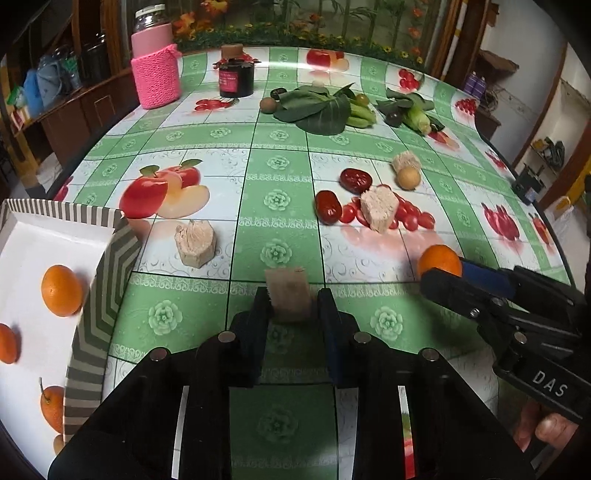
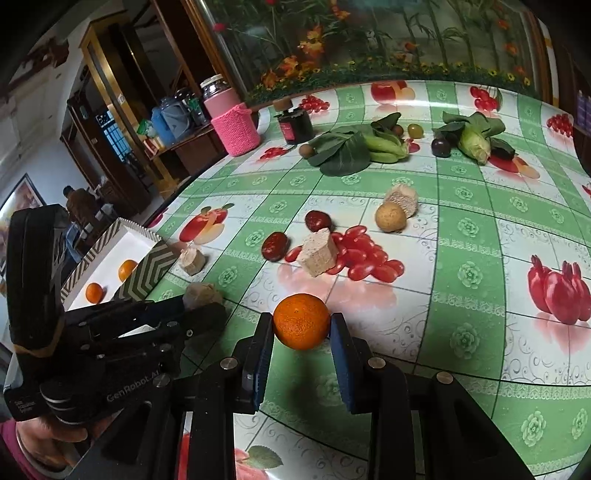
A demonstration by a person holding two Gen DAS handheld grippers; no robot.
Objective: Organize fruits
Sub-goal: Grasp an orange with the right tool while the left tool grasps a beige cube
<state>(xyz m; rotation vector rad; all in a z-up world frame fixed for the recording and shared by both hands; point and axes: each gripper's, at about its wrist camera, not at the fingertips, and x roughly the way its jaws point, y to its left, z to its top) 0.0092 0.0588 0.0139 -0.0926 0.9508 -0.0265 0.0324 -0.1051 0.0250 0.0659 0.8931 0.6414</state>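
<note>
Left wrist view: green fruit-print tablecloth point(image 1: 277, 184) is covering table, flower mural point(image 1: 295, 22) behind. Left gripper point(image 1: 291, 306) is pinching pale chunk point(image 1: 288, 295) near striped tray point(image 1: 107, 280). Right gripper point(image 2: 301, 332) is clamping orange point(image 2: 301, 321) just above cloth, jaws part-closed.

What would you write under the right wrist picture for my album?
Right gripper clamps an orange above the fruit-print tablecloth.
</note>
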